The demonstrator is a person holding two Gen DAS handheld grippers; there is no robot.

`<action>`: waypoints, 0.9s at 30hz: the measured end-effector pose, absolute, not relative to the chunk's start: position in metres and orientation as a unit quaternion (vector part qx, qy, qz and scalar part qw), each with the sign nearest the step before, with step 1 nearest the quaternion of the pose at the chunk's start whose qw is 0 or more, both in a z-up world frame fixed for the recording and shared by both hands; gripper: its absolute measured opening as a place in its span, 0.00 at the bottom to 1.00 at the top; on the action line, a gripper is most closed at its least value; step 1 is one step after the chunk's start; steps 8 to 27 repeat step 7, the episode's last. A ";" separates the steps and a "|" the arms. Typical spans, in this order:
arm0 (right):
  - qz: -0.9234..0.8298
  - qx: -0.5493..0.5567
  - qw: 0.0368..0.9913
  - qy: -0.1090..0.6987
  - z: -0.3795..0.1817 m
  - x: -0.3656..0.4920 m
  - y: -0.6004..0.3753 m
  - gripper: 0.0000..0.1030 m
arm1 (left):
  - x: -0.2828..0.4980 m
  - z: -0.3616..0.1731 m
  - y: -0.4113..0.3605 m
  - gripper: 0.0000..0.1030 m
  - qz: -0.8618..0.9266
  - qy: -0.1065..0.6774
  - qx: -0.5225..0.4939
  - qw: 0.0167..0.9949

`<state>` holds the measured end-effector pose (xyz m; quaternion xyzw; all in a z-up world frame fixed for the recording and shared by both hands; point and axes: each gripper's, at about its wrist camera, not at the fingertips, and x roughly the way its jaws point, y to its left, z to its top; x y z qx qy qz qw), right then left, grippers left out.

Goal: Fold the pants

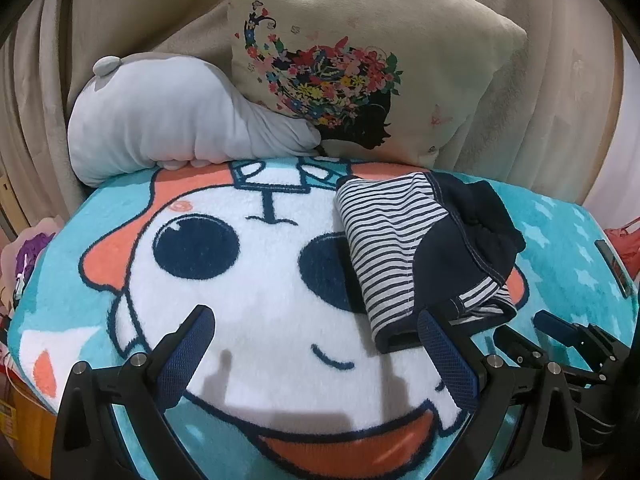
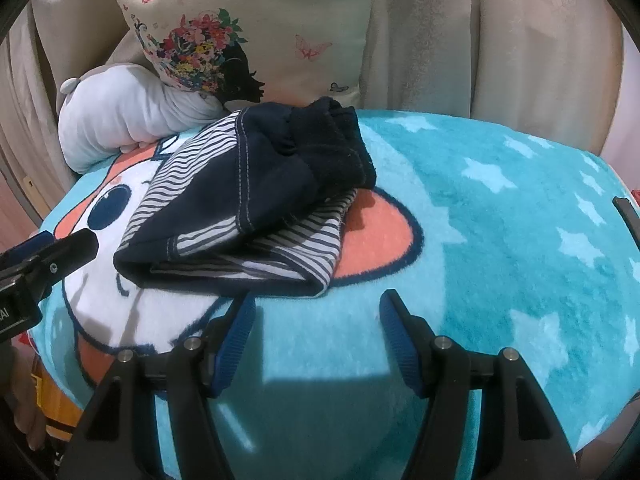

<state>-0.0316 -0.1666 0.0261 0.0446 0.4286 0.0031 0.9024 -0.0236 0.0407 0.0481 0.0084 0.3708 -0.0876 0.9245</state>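
Observation:
Small pants (image 1: 424,248), navy with blue-and-white striped panels, lie folded in a compact bundle on a turquoise cartoon blanket (image 1: 248,264). They also show in the right wrist view (image 2: 256,204). My left gripper (image 1: 316,320) is open and empty, just in front of the bundle, its right finger close to the bundle's near edge. My right gripper (image 2: 318,304) is open and empty, just in front of the bundle's near right corner; it also shows in the left wrist view (image 1: 560,328). The left gripper's tip shows in the right wrist view (image 2: 68,246).
A grey plush toy (image 1: 168,124) and a beige floral cushion (image 1: 360,56) lean at the back of the blanket. Beige curtains (image 2: 520,40) hang behind. The blanket (image 2: 500,216) stretches right of the pants. Clutter sits at the left edge (image 1: 24,264).

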 end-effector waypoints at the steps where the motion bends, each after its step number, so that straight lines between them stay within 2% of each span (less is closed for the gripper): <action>1: 0.004 0.044 0.902 0.429 0.026 -0.032 -0.166 0.63 | -0.024 0.048 0.041 1.00 -0.092 0.371 0.007 0.924; 27: 0.015 0.039 0.902 0.429 0.027 -0.028 -0.158 0.63 | -0.020 0.046 0.041 1.00 -0.103 0.380 0.002 0.919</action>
